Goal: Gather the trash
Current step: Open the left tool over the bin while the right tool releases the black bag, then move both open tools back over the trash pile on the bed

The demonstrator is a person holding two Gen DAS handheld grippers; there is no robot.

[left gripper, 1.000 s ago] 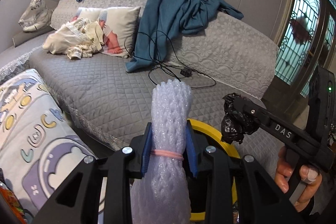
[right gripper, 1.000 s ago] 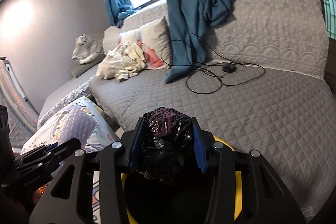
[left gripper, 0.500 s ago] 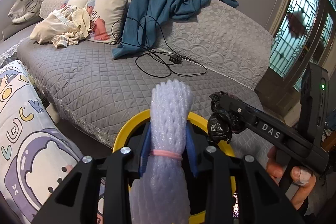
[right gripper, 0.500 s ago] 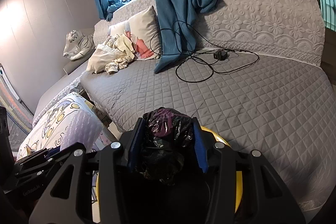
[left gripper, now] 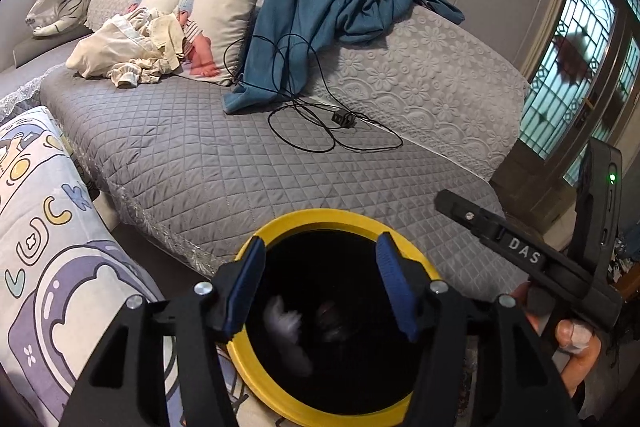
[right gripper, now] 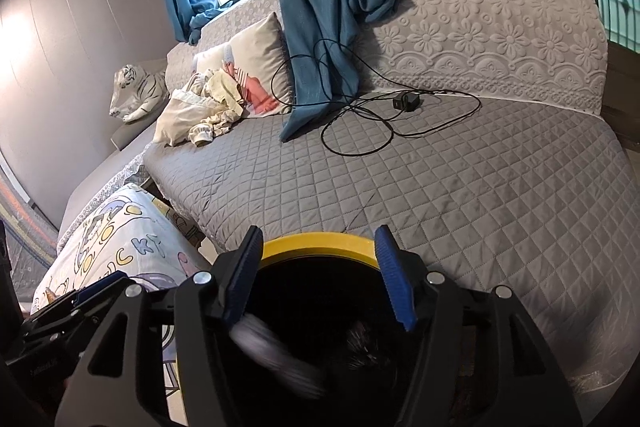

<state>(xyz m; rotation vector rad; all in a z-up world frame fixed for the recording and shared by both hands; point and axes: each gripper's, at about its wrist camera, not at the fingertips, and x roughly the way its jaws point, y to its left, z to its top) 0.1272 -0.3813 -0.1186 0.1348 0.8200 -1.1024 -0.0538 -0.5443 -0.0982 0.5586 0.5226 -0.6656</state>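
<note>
A grey quilted sofa (left gripper: 192, 155) carries a black cable (left gripper: 320, 131), pillow (left gripper: 224, 23), crumpled cloth (left gripper: 120, 55) and blue curtain (left gripper: 320, 7).

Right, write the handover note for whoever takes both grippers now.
Left gripper: jaws opening, nothing between them, above the yellow-rimmed bin.
Right gripper: jaws opening, also empty, over the same bin.
Trash: white foam netting and black plastic wad show blurred inside the bin.
Done: both pieces dropped in.
Left: no other obvious trash shows; the sofa holds a black cable, cream clothes and a cushion. Look around.
</note>
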